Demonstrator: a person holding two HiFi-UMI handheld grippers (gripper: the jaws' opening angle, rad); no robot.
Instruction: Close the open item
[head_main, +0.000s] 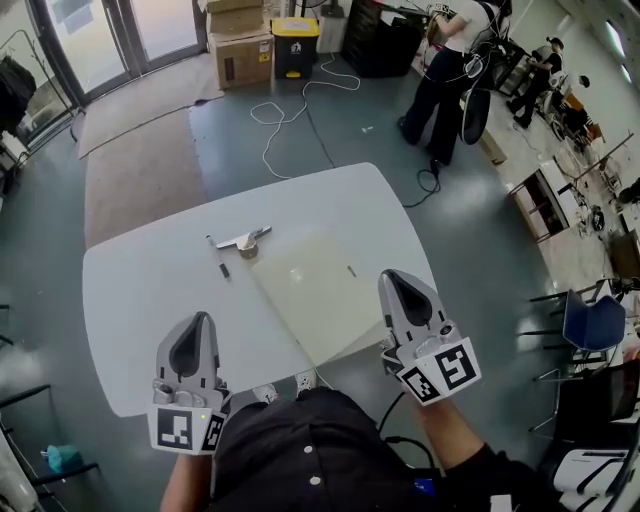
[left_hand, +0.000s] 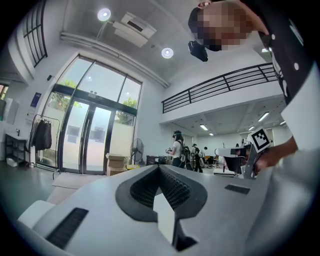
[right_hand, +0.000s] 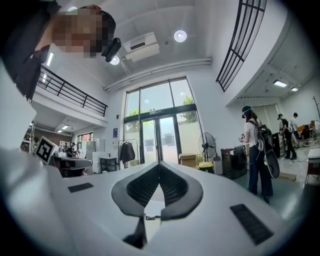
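Observation:
A flat cream laptop (head_main: 312, 291) lies with its lid down on the white table (head_main: 150, 290), right of the middle. Nearest to me, my left gripper (head_main: 203, 319) hovers over the table's front left, its jaws together and empty. My right gripper (head_main: 388, 276) is at the laptop's right edge, also shut with nothing in it. In the left gripper view the left gripper (left_hand: 159, 167) points out across the room, jaws meeting at the tip. The right gripper view shows the right gripper (right_hand: 159, 164) the same way. No laptop appears in either gripper view.
A metal tool (head_main: 246, 240) and a black pen (head_main: 223, 269) lie on the table just left of the laptop's far corner. A person (head_main: 440, 80) stands beyond the table. A white cable (head_main: 290, 110) loops on the floor; a blue chair (head_main: 592, 320) is at the right.

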